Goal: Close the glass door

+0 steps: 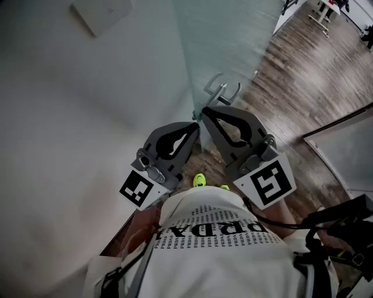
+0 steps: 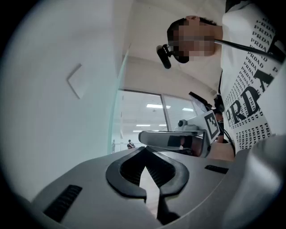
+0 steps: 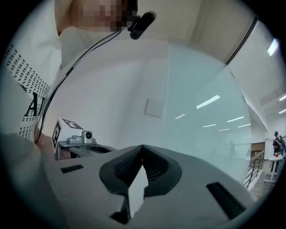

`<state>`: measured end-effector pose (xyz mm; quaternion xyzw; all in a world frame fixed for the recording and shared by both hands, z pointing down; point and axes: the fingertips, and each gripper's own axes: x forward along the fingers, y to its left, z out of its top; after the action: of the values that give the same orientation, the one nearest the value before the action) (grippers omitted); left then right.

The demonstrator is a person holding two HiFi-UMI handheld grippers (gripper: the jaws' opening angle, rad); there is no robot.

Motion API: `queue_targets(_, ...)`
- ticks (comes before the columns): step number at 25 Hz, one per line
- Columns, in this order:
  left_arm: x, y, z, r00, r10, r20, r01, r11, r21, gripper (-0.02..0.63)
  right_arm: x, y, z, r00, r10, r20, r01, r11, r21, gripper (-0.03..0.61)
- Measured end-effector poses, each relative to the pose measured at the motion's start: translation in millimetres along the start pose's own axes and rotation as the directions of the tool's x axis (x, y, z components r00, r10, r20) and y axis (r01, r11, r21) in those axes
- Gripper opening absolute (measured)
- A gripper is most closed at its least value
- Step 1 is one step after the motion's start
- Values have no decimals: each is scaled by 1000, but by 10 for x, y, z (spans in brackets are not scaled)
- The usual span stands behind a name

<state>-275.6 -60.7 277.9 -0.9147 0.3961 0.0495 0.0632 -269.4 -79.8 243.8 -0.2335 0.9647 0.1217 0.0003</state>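
Item: glass door (image 1: 233,35). Frosted pane, top centre of the head view, its left edge running down beside the white wall (image 1: 87,93). A metal handle (image 1: 224,92) is on the pane near that edge.

Item: left gripper (image 1: 195,126). Jaws closed tip to tip with nothing between them, held low beside the wall, just left of the right gripper. Marker cube (image 1: 137,189) at its rear.

Item: right gripper (image 1: 203,112). Jaws closed and empty, tip just below the handle and close to the door's edge. Contact with either cannot be made out. Marker cube (image 1: 270,183) at its rear.

Other: wall plate (image 1: 102,13) high on the wall; wood floor (image 1: 303,87) right of the door; yellow-green shoe (image 1: 199,180) below the grippers; printed white shirt (image 1: 221,250) in the foreground.
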Motion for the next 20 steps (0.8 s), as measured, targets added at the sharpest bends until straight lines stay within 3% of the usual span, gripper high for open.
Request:
queue_targets(12,-4,76,32,1000,22,4,-22,1000,16,-8,26,-6,-8,1000,2,-16,-3,999,-33,-3)
queue_targets(16,56,141,-7,1000,16,-20,-15,998,56,-6,33,-66,-64,999,-18,-30,17,999,-33,-2)
queue_targets(20,160,360,-29,998,57,-38,-53,995,85,63,21,-68,-168,998,-12,-66,10,999,-37,-2)
